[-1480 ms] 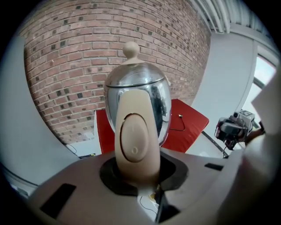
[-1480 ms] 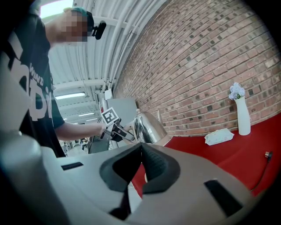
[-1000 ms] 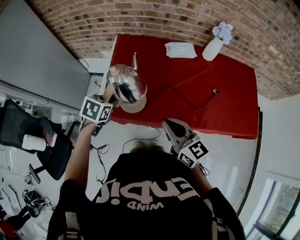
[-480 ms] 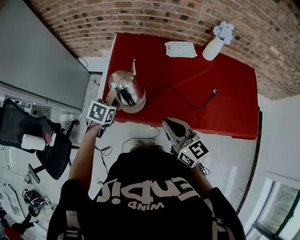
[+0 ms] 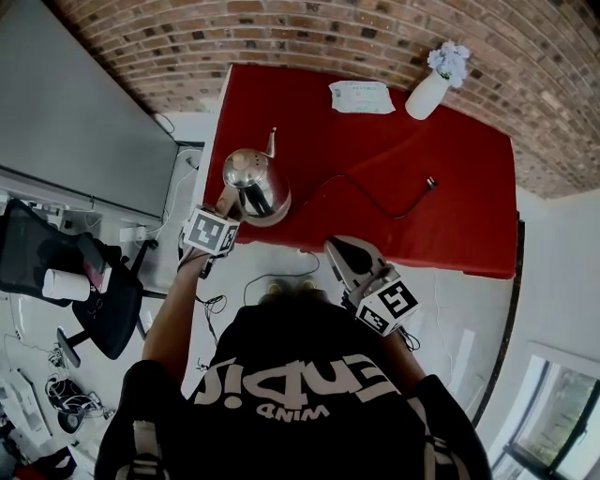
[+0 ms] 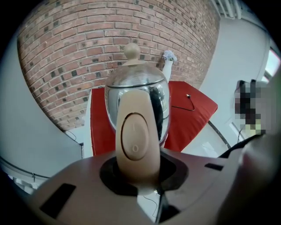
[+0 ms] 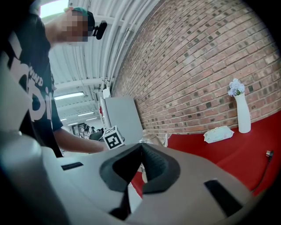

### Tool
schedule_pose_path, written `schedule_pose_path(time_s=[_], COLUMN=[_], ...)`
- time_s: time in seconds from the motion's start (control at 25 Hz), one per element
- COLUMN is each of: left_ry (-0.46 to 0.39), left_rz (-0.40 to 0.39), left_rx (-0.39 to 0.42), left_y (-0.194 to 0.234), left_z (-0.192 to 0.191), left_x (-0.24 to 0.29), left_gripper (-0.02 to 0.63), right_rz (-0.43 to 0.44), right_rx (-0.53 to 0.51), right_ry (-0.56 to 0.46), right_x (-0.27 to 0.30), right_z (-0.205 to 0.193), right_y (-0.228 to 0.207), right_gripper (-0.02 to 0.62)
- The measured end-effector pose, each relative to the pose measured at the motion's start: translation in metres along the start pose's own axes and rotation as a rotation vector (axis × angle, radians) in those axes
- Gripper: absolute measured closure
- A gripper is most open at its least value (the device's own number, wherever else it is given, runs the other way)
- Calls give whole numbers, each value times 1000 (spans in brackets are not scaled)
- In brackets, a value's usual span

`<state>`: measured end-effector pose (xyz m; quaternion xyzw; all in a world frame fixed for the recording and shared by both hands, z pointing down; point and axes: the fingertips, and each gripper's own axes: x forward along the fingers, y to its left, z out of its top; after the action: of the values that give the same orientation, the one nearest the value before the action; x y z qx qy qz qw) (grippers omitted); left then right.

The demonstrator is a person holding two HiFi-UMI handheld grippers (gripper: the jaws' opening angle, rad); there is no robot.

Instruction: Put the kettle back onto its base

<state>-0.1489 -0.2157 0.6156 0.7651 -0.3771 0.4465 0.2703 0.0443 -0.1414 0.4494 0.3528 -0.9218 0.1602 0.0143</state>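
While left gripper (image 5: 225,202) pinches kettle (image 5: 255,185) near table's (image 5: 375,220) left edge | right gripper (image 5: 336,248) fingers (image 7: 156,165) together

The kettle (image 5: 258,187), gripped by its handle in the left tongs (image 5: 228,200), has sunk closer to the red table (image 5: 375,141). In the head view both have drifted slightly toward five o'clock.

This looks like an office or lab workroom, not a home. There is a bare brick wall (image 5: 328,28), a red table (image 5: 450,225), an office chair (image 5: 56,272), loose cables (image 5: 202,305) on the floor, and ceiling strip lights (image 7: 72,95).
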Motion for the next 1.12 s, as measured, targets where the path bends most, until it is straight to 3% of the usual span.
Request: schedule_pose_path(time_s=[1.12], left_ry=[-4], left_rz=[79], left_rx=[111], left_y=[1], left_z=[-7], left_x=[3], left_gripper=[534], right_rz=[4], right_rx=[2], right_ry=[10], right_x=[2], right_z=[-4], right_y=[4], right_gripper=[574])
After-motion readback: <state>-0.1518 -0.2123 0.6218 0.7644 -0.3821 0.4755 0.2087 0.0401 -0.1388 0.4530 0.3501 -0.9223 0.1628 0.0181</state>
